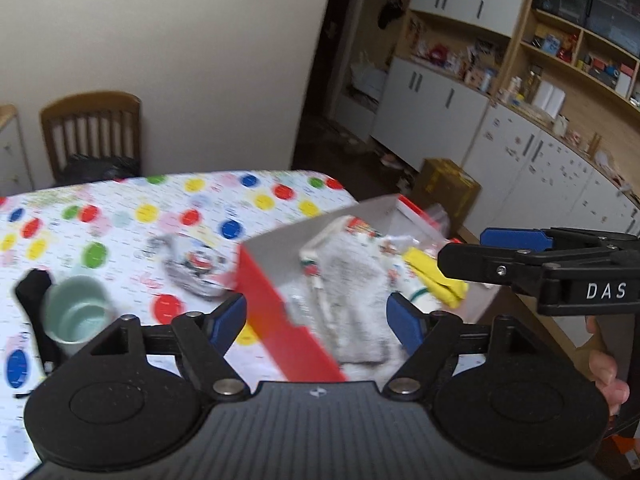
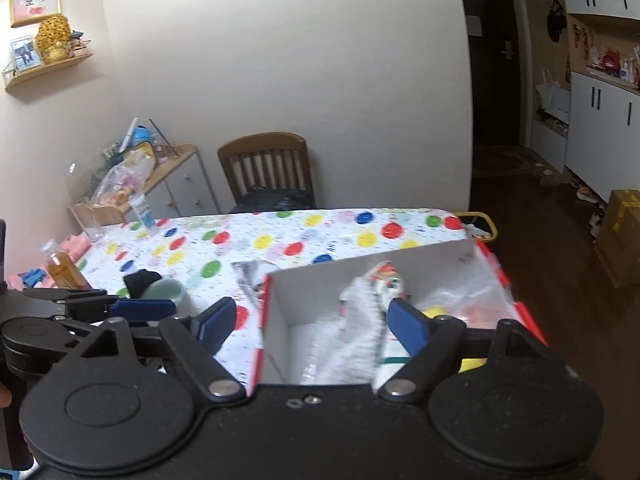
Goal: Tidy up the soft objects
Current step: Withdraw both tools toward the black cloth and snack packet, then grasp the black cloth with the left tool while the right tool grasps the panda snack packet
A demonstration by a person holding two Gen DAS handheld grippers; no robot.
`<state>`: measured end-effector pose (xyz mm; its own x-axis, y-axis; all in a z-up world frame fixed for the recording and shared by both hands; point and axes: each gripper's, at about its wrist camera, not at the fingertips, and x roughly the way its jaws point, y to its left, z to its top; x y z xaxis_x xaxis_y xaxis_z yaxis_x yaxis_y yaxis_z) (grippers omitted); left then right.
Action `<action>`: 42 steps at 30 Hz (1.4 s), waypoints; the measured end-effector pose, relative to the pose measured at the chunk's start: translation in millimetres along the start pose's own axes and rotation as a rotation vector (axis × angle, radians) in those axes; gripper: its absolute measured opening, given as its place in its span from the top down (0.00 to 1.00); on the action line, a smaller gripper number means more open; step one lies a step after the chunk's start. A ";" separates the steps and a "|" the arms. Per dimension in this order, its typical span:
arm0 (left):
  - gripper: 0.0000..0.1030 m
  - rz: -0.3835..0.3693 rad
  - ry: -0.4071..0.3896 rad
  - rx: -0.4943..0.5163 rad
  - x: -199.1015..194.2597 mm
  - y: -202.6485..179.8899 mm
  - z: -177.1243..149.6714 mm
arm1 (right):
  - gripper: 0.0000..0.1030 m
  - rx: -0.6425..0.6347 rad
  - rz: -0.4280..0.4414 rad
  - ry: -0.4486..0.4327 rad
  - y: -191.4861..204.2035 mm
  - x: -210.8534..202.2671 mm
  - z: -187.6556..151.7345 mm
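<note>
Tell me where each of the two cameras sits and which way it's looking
Left wrist: on the left gripper, angled down over the table at the red box; its open fingers, the right gripper and a hand show.
Right wrist: on the right gripper, above the box; its open fingers and the left gripper show.
Shared: box, white cloth, green cup, chair.

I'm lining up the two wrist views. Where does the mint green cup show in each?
Left wrist: the mint green cup is at lower left, beside the left claw's own finger.
Right wrist: the cup is left of centre, behind the left claw's blue pad.
Shared landmark: the red-and-white box right of it.
</note>
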<state>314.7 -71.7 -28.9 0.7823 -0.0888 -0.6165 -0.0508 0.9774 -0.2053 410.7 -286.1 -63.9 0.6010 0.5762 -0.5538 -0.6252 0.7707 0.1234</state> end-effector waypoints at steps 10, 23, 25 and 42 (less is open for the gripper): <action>0.11 0.073 -0.037 -0.080 -34.6 75.9 -13.3 | 0.12 -0.030 0.036 0.022 55.3 32.7 4.3; 0.01 0.218 -0.082 -0.164 -38.2 167.9 -32.1 | 0.08 -0.078 0.023 0.088 116.9 111.6 24.3; 0.01 0.243 -0.075 -0.176 -34.8 180.1 -33.7 | 0.08 -0.090 0.010 0.098 125.6 127.6 28.7; 0.01 0.342 -0.050 -0.207 21.4 228.3 -17.4 | 0.08 -0.121 -0.110 0.237 140.3 258.3 35.8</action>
<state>309.1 146.1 -102.2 0.7276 0.2495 -0.6391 -0.4333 0.8893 -0.1461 496.1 -19.4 -160.1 0.5443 0.4003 -0.7373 -0.6263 0.7786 -0.0396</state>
